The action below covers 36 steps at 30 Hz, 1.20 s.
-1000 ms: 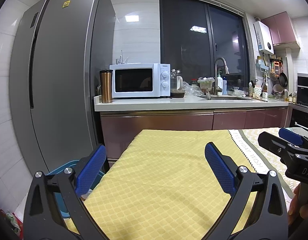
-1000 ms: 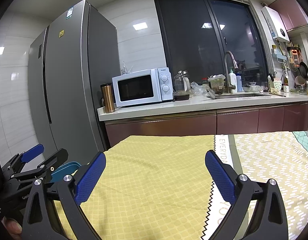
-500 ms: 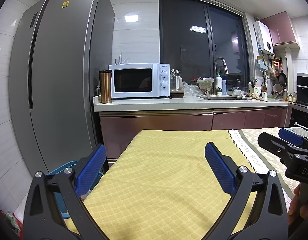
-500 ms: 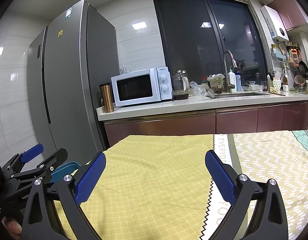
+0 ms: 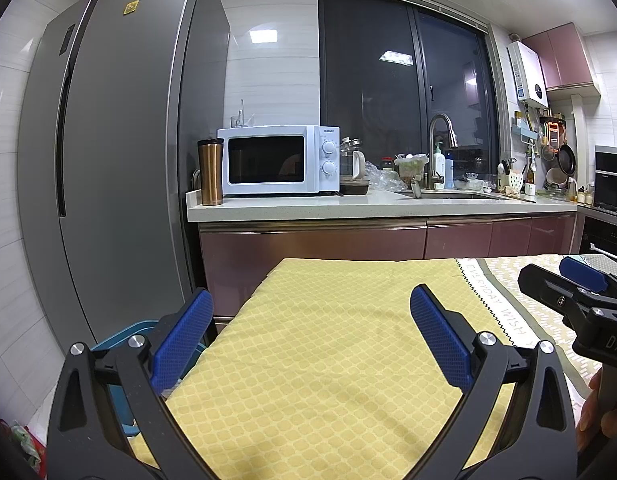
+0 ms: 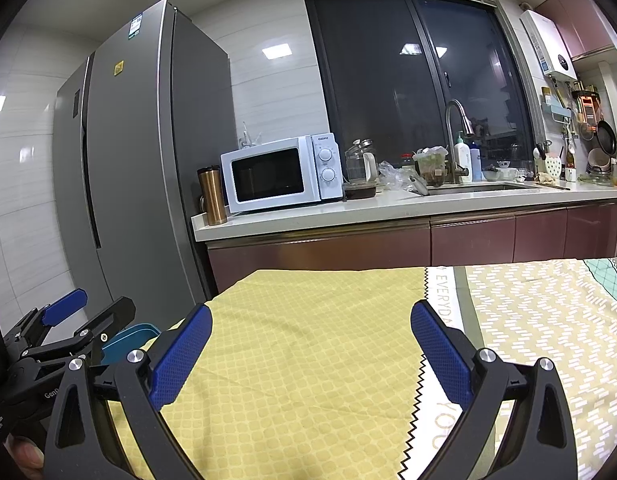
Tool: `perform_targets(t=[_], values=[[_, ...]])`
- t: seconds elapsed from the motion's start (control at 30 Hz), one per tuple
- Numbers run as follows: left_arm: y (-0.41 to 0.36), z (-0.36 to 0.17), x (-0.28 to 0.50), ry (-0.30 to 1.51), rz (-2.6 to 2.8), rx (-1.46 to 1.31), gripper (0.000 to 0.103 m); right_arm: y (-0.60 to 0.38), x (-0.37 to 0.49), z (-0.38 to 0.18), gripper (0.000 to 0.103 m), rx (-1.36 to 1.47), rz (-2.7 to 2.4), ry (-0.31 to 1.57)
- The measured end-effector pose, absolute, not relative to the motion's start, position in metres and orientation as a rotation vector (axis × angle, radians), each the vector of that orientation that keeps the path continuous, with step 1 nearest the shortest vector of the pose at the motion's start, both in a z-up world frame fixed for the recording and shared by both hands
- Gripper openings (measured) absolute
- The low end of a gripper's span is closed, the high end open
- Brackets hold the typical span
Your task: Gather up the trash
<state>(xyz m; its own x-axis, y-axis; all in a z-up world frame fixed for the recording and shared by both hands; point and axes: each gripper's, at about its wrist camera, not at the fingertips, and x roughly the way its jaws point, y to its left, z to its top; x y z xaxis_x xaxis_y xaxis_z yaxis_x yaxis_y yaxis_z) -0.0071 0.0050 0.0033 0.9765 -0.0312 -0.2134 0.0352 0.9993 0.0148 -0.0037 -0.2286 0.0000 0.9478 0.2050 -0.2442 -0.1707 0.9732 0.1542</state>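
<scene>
Kitchen, evening: left gripper (image 5: 310, 334) and right gripper (image 6: 310, 350) held level above a yellow tablecloth (image 5: 328, 360), side by side, blue pads spread wide and nothing between them. Both released, apparently poised ahead of a first pick.

No trash in view on the cloth ahead of either gripper; only a scrap of what may be a wrapper (image 5: 22, 438) low on the floor, far left of the left gripper, too blurred to name. Teal bin (image 5: 120, 330) tucked just beyond the left gripper's left pad, below the table edge, likely parked there as the drop point. Same bin (image 6: 126, 338) visible left of the right gripper, partly behind the other tool.

Wrists straight, fingers pointed forward toward the counter, white microwave (image 5: 278, 160) and copper tumbler (image 5: 210, 172) well ahead. Fingertips of a hand (image 5: 588, 412) wrapped on the right tool's handle.
</scene>
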Motion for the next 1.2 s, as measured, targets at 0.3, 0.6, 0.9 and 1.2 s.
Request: perform_targets(t=[0.3,0.6,0.9,1.2], values=[[0.0030,0.0008,-0.0059,0.216,-0.033,0.017,0.097,-0.2303,-0.0039,-0.0010,0.096,0.136,0.190,0.264],[0.0018,0.0001,-0.0055,0.218,-0.034,0.020,0.097,-0.2298,-0.0038,-0.0020,0.096,0.137,0.188,0.267],[0.0006,-0.0007,-0.0046,0.221,-0.035,0.019,0.097,-0.2301,-0.0040,-0.0022,0.096,0.142,0.189,0.269],[0.0013,0.0006,-0.0051,0.221,-0.035,0.019,0.097,-0.2308,-0.0059,-0.0020,0.096,0.143,0.185,0.272]])
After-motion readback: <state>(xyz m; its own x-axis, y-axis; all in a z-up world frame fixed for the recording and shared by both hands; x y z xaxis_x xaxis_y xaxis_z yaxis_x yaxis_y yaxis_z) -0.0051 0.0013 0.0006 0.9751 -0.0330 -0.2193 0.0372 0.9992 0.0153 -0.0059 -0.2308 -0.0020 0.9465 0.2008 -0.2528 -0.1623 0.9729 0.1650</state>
